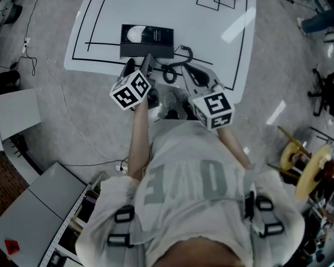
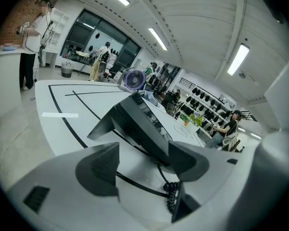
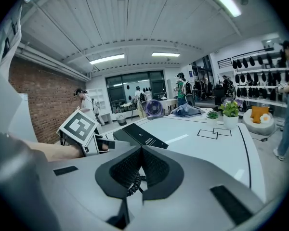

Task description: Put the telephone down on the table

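Observation:
The black telephone (image 1: 147,40) stands on the white table (image 1: 222,32) near its front edge, with its coiled cord (image 1: 168,73) trailing toward me. My left gripper (image 1: 146,60) is open just in front of the telephone (image 2: 139,124), which shows beyond the gap between its jaws without touching them. The cord (image 2: 171,196) lies below that left gripper (image 2: 143,150). Just right of the cord, my right gripper (image 1: 190,71) is shut. In the right gripper view its pads meet at the right gripper (image 3: 140,153), and the cord (image 3: 131,186) comes out from between them. The telephone (image 3: 137,134) lies ahead.
Black lines and drawn squares (image 1: 216,0) mark the table. A potted plant (image 3: 229,110) stands at its far end and a fan (image 2: 133,79) beyond it. People stand around the room (image 2: 31,37). Grey boxes (image 1: 16,113) and cables lie on the floor to the left.

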